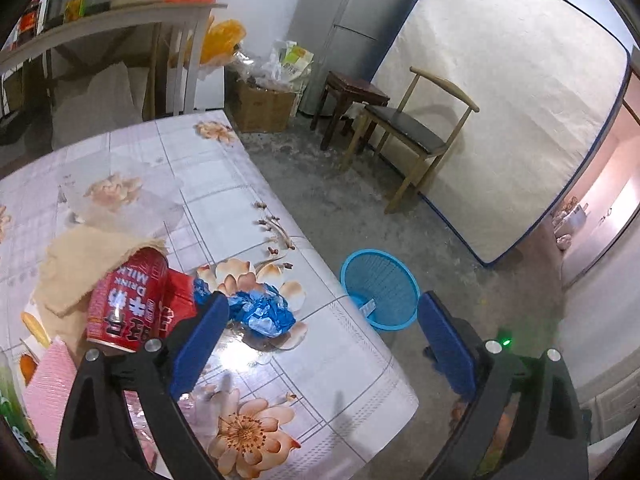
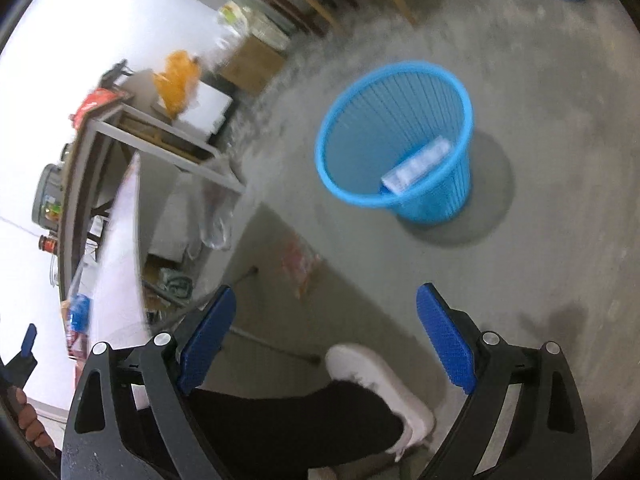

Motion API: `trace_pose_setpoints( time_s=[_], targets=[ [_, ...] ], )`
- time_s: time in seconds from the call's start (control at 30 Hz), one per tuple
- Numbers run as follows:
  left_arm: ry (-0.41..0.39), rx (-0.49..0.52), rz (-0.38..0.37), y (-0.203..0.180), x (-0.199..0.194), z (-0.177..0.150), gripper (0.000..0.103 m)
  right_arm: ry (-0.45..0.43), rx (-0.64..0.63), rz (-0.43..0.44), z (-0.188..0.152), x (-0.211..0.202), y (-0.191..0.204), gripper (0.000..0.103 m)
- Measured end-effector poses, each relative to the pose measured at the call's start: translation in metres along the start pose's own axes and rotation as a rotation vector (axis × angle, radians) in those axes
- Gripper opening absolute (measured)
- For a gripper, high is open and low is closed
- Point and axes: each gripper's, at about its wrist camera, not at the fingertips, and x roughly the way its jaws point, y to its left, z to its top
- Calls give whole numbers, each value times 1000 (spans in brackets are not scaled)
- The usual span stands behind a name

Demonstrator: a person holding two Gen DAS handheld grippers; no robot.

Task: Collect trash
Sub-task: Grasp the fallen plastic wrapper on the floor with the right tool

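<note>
Nearest you in the left wrist view, your left gripper (image 1: 320,316) has its jaws spread wide with nothing between them; one blue pad sits low and left of centre over the table, the other low and right over the floor. Just past the left pad, in the lower left of the frame, the trash lies on the flowered tablecloth (image 1: 352,364): a red milk can (image 1: 128,304) on its side, a red packet (image 1: 180,306) touching it, and a crumpled blue wrapper (image 1: 260,310) just beside that. A beige cloth (image 1: 86,264) lies partly behind the can, and a pink item (image 1: 50,392) shows at the lower left edge. Beyond the table's edge, right of centre, the blue basket (image 1: 380,290) stands on the concrete floor with a pale flat packet in it. Farther off, in the upper right, a wooden chair (image 1: 416,136) stands before a mattress (image 1: 504,120) leaning on the wall.

In the right wrist view, your right gripper (image 2: 326,336) also stands wide open and empty, low in the frame above your dark trouser leg and white shoe (image 2: 380,388). The basket (image 2: 396,140) sits upright in the upper right of centre, the pale packet (image 2: 416,168) leaning against its inner wall. This frame is motion-blurred, so the far shelves at the left are hard to read.
</note>
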Motion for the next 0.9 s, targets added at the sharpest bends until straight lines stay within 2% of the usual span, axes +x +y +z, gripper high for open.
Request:
trace_pose_setpoints(
  time_s=[0.2,0.37,0.47,0.57,0.63,0.77,0.9],
  targets=[
    [22,-20,30,-1,18,6,93,112,36,41,-18,38,-22,86],
    [30,-5,32,-7,28,13,93,182,48,89,-29,69,-23,82],
    [15,-1,21,-9,25,16,93,233,62,151,-26,103,-19,80],
    [-5,7,13,-6,17,20,93,286,67,238,-17,158,-12,78],
    [-27,13,20,-1,9,23,93,338,113,285,-14,210,-10,75],
    [-46,4,33,11,-2,30,93,430,198,259,-10,319,-9,69],
    [-47,-43,27,31,-8,35,93,472,284,231,-9,387,-12,63]
  ],
)
